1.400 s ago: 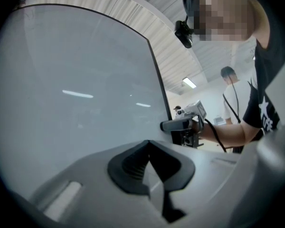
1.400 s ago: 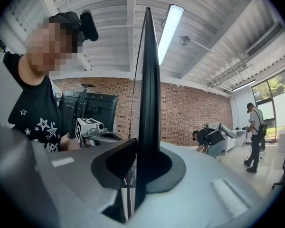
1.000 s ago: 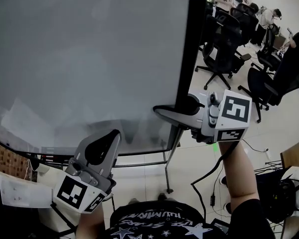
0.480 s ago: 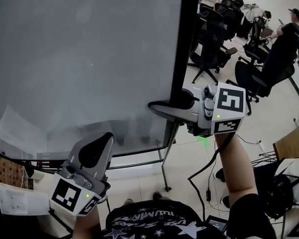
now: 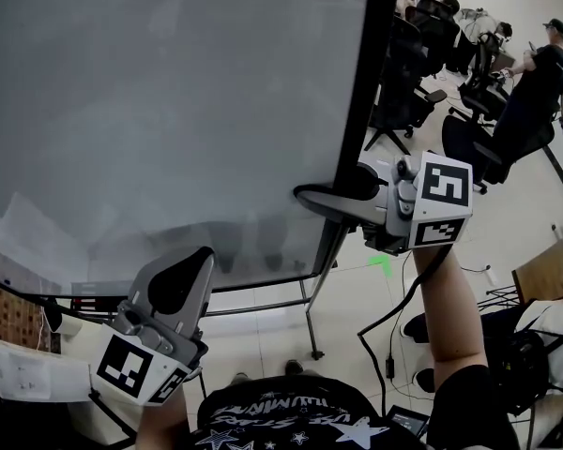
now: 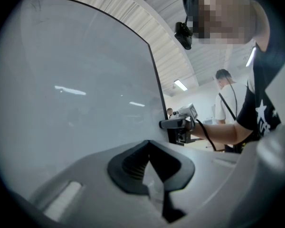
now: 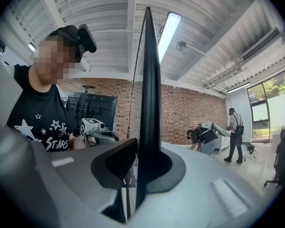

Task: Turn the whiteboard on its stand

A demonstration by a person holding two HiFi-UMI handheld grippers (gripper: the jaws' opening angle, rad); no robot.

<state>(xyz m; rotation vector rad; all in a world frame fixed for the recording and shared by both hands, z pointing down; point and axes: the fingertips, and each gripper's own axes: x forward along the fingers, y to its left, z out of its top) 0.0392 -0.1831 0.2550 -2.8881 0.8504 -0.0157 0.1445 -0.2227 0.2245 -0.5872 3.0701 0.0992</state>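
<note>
1. Left tool (image 5: 180,284): positioned low at the left of the head view, in front of the lower edge of the whiteboard (image 5: 169,111). In the left gripper view its jaws are drawn together at the tips, with nothing between them. The grey board face lies ahead of it and apart from it.

2. Whiteboard: fills the upper left of the head view. A black frame (image 5: 361,92) runs down its right side. One metal leg of the stand (image 5: 314,322) reaches the tiled floor (image 5: 357,298) below the lower right corner.

3. Right tool (image 5: 342,195): located at the right side frame, above the lower corner. In the right gripper view the frame stands upright, edge-on, between the two pads (image 7: 116,163), and both pads press on it. The jaws are only a little apart, held open by the thickness of the frame. A black cable (image 5: 394,331) hangs from this tool beside the forearm.

4. Surroundings, right of the board: black office chairs (image 5: 408,92) stand on the floor. A person in black (image 5: 535,78) stands beyond them. The right gripper view shows a brick wall (image 7: 194,113) behind the board.
</note>
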